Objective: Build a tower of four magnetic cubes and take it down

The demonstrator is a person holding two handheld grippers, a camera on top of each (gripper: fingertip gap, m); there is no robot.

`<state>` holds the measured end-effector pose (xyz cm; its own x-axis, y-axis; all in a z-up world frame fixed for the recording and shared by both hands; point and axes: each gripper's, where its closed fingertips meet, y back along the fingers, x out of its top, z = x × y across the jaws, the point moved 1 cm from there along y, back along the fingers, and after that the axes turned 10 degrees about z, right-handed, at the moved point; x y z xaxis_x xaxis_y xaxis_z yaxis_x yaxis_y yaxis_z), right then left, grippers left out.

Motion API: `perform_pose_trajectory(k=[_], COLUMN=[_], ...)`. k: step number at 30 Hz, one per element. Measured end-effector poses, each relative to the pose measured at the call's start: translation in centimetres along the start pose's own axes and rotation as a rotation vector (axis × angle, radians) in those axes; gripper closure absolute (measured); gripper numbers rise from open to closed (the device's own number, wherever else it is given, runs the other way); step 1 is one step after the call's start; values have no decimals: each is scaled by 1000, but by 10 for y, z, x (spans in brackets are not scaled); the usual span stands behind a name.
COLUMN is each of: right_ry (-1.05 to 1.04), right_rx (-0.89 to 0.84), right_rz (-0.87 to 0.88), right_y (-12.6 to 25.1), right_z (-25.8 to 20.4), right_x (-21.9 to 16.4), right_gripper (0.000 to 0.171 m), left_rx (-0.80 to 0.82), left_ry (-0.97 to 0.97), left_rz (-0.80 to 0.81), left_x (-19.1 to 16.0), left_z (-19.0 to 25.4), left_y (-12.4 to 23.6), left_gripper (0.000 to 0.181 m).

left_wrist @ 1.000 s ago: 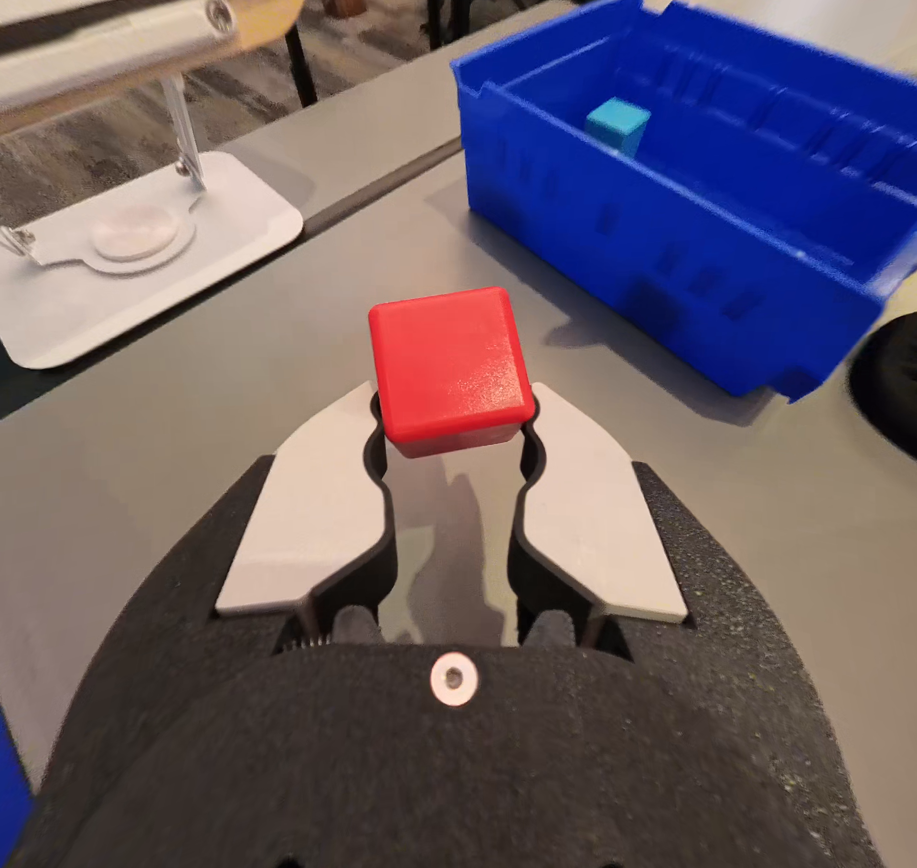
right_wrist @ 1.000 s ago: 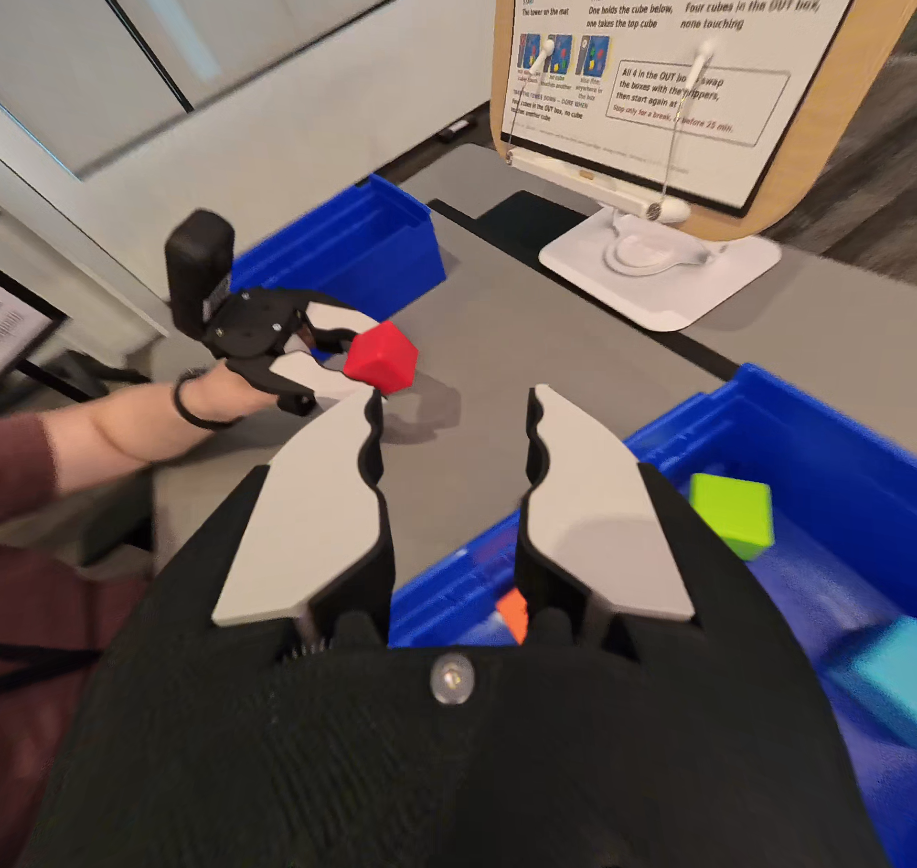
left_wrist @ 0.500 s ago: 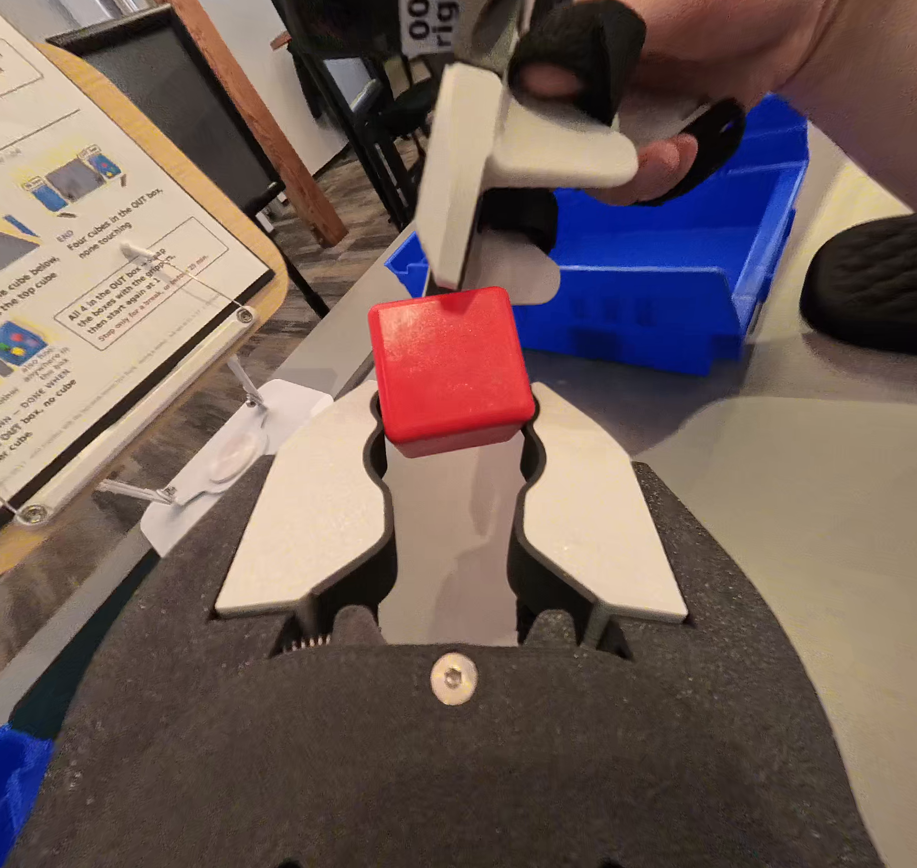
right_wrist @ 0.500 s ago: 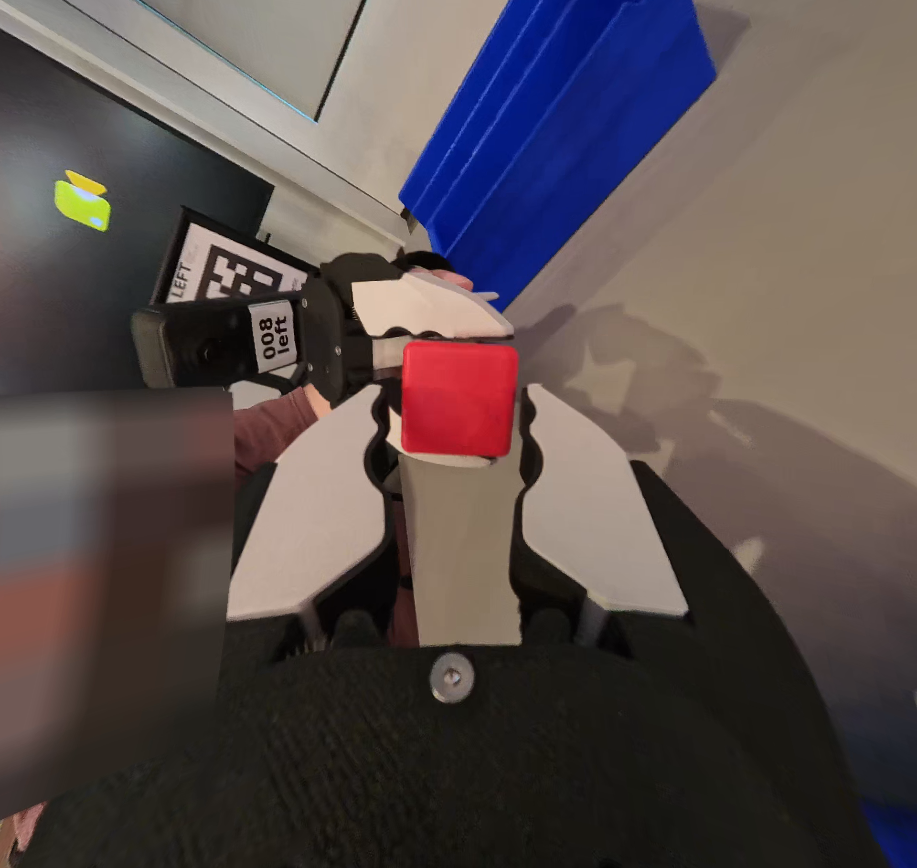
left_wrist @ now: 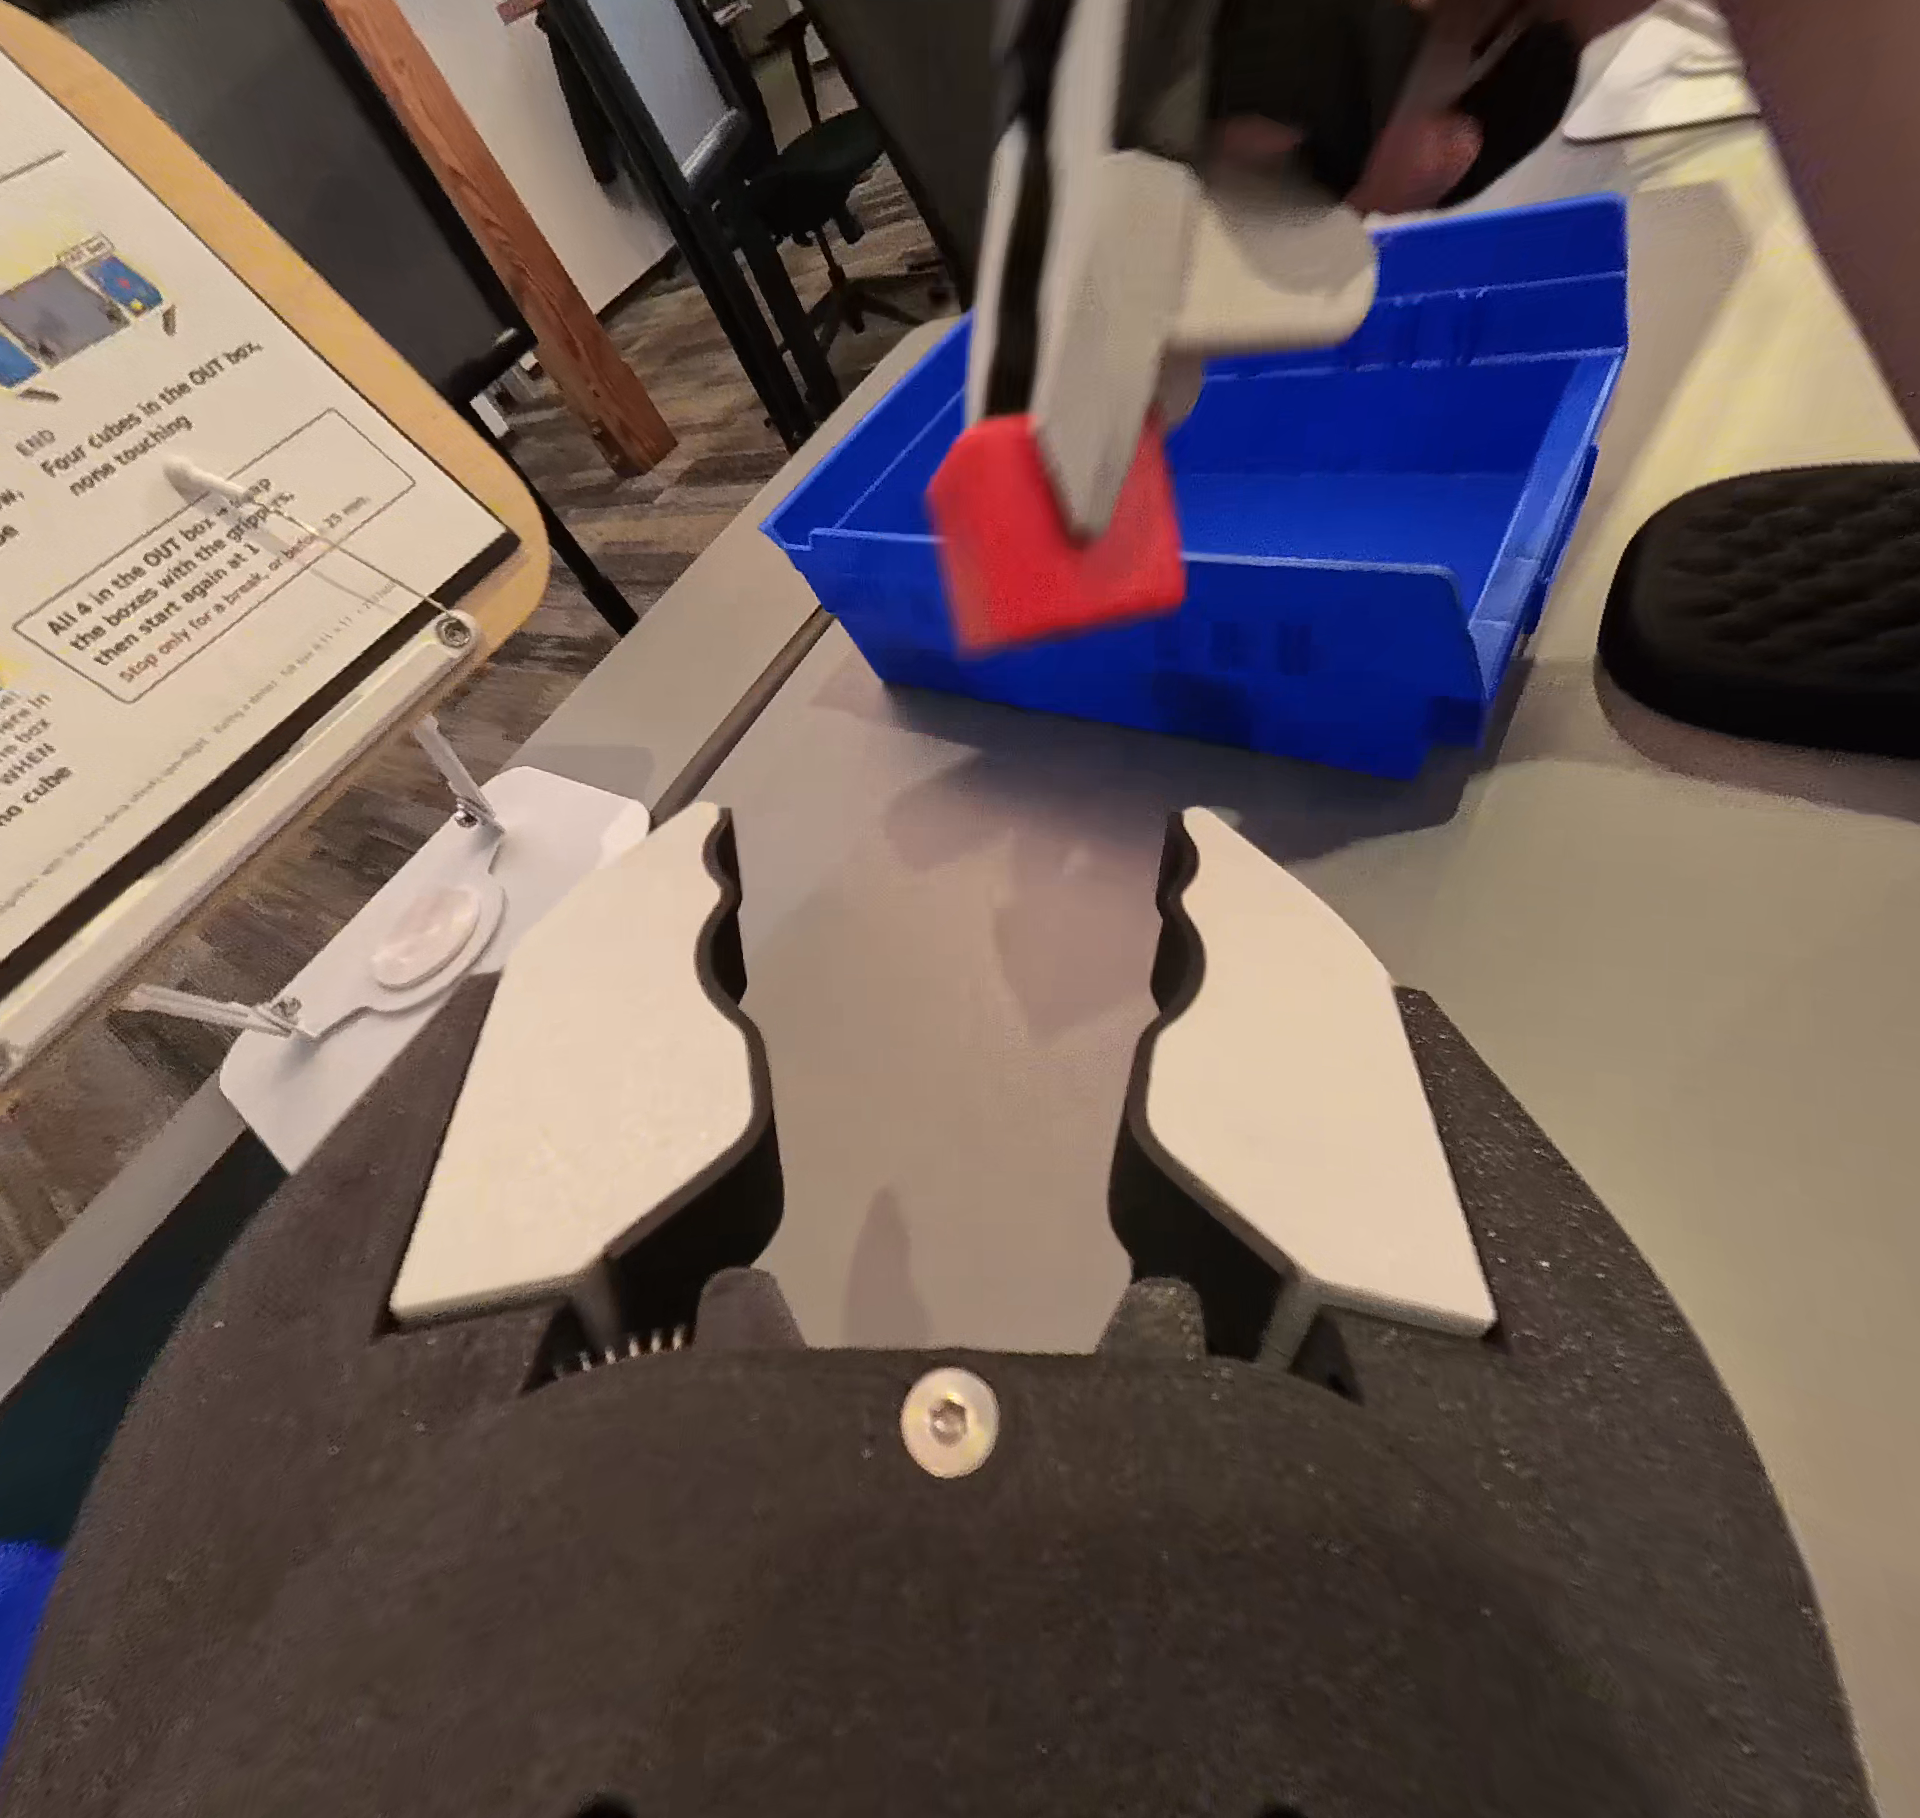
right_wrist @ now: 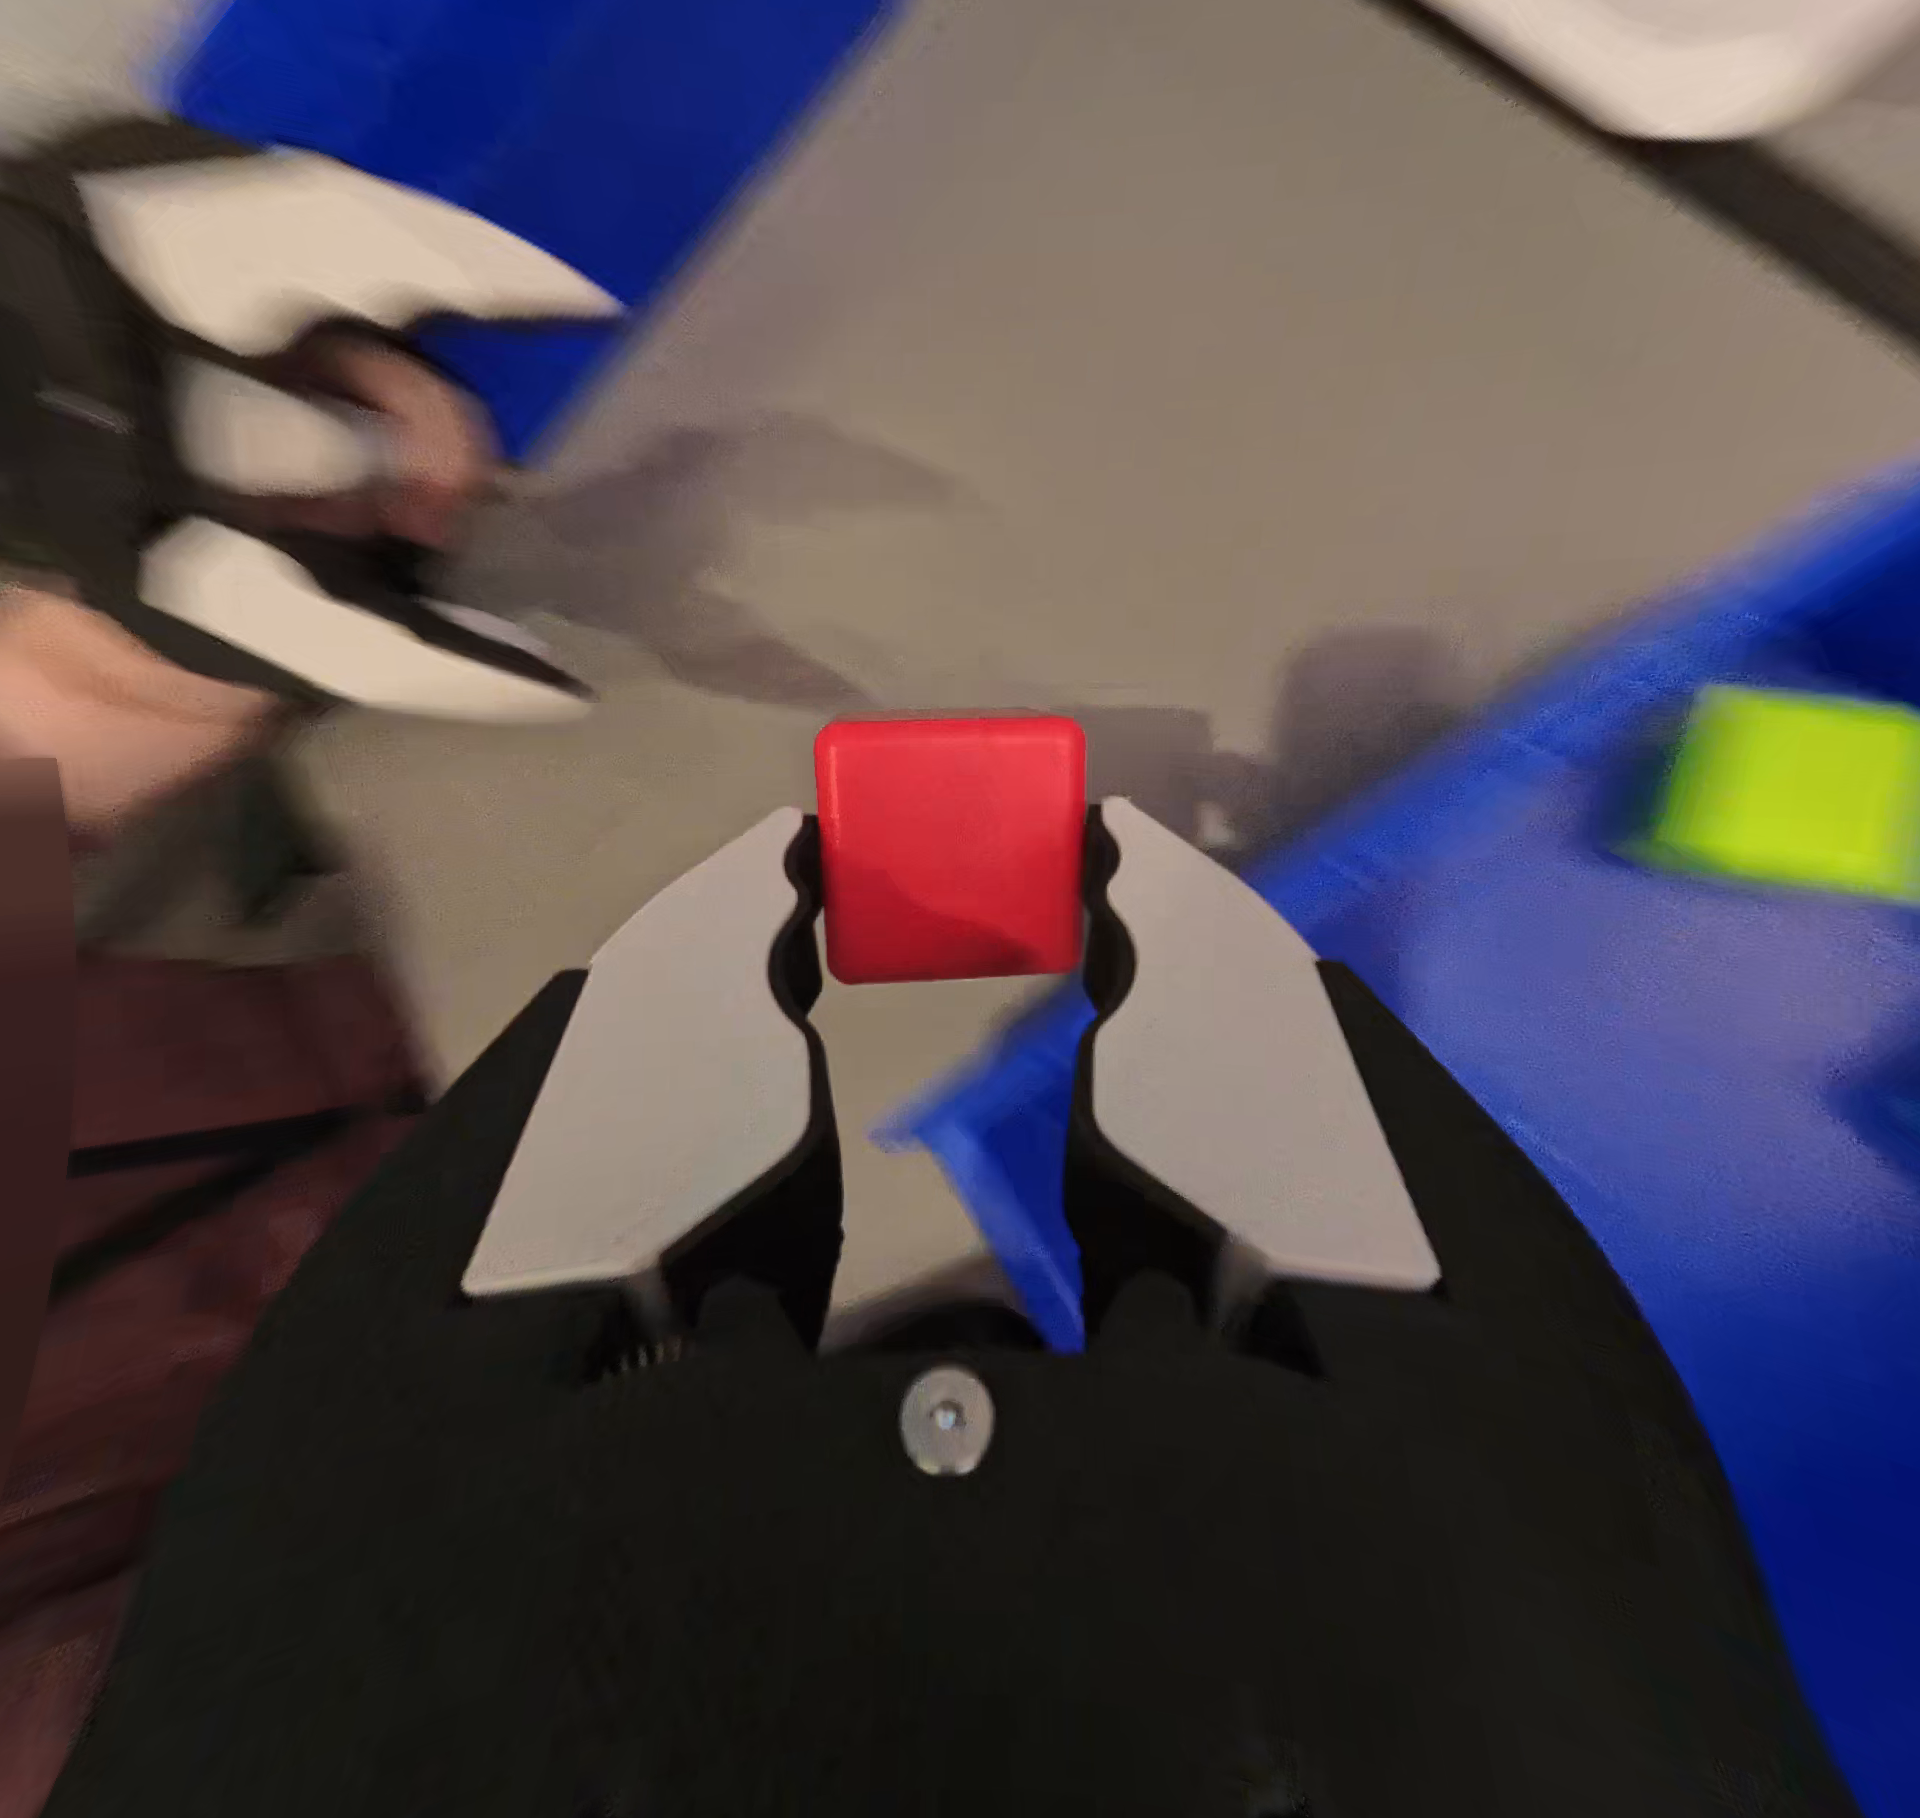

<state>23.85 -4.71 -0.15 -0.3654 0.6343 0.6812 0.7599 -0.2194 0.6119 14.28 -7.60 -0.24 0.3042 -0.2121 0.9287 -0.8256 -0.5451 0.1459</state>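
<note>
Your right gripper [right_wrist: 951, 895] has the red cube [right_wrist: 951, 849] pinched between its jaws, which are closed to the cube's width and bear on two opposite side faces out at the tips. That tip grip leaves most of the cube standing proud of the fingers, which I judge is deliberate: the free faces stay clear for setting it down or mating it to another cube. In the left wrist view you see the same cube [left_wrist: 1055, 547] hanging in the air under the right gripper [left_wrist: 1081, 480], in front of the near wall of the blue bin [left_wrist: 1299, 646] that sits toward the far edge of the table [left_wrist: 1558, 937].

Your left gripper [left_wrist: 951, 885] holds nothing. Its jaws are spread wide, low over the bare middle of the table, and well apart from the cube. That reads as a hand-over: one gripper carries while the other stands clear.

A cube has no long axis, so what matters is how its faces sit. In the right wrist view it is square to the jaws, one face toward the camera. From the left it looks tilted, one corner lowest; you would need to level it before placing.

A green cube [right_wrist: 1787, 781] lies in the blue bin [right_wrist: 1558, 1041] beside your right gripper, blurred by motion. No tower shows in either view.
</note>
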Motion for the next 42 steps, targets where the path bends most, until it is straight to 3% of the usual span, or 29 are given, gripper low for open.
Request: perform_pose_trajectory(k=[2,4,7,10,20,31,34,39,42], right_ry=[53,-36,-236,-337,-408,-385,-318,-15,285], right_rx=[-301,-500,-608,-688,-769,-778,-766,-858,-1060], right_rz=[-54,-169,-287,-345,-496,-571,-460,90,506], right_y=[44,78,94,95,77,92,100,151,207], right_z=[51,90,121,137,161,153,140,121,113], right_x=[-28,-67,-110,-127,-156,-167,-144,-45,10], right_gripper=[121,121,122,122,121,118,121,129,106], left_rx=[0,-13,-14,-11,42,76,94,301,539], left_ry=[38,76,92,87,78,119,97,31,-11], left_rz=[-1,-8,-2,13,51,97,84,56,41], left_x=[3,6,11,17,37,46,49,60,62], left_z=[-5,-9,-13,-16,-32,-48,-53,-104,-156], left_y=[4,7,10,15,34,47,53,98,154], left_gripper=[106,106,106,109,110,113,109,98,104])
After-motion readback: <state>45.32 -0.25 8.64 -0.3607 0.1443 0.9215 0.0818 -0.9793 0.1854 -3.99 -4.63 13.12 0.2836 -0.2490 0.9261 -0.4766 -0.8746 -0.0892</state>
